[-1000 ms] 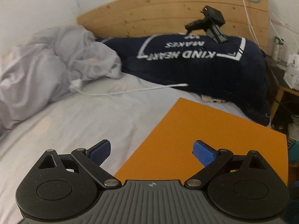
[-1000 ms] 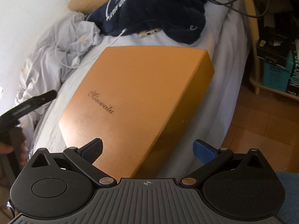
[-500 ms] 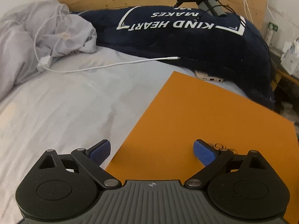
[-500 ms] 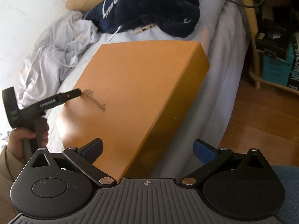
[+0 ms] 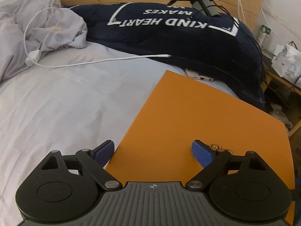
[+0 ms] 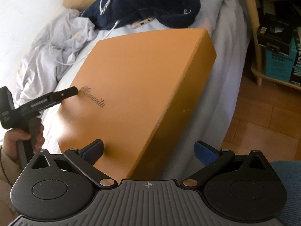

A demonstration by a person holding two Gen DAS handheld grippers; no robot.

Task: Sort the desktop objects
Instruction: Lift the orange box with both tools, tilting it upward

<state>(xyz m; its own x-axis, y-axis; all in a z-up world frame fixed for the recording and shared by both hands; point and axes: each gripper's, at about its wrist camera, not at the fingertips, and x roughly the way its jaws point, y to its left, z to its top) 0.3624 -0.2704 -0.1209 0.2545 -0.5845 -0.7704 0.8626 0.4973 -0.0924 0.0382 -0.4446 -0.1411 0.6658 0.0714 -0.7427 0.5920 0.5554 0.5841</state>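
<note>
A big flat orange cardboard box (image 6: 143,86) with thin dark curly writing on its lid lies on a pale grey bed sheet (image 5: 62,101), near the bed's edge. In the left wrist view the box (image 5: 203,124) fills the side from 3 to 5 o'clock. The left gripper (image 5: 152,150) has its blue-padded fingers (image 5: 202,153) spread wide, holding nothing; one finger is over the sheet and the other is over the box lid. The right gripper (image 6: 148,150) is also wide open and holds nothing; its left finger is over the near corner of the box and its right finger is past the box edge. In the right wrist view the left gripper (image 6: 73,91) shows at 9 o'clock, its tip at the start of the writing. A dark blue blanket with white letters (image 5: 169,37) lies at 12 o'clock, with a white charging cable (image 5: 105,60) on the sheet in front of it.
</note>
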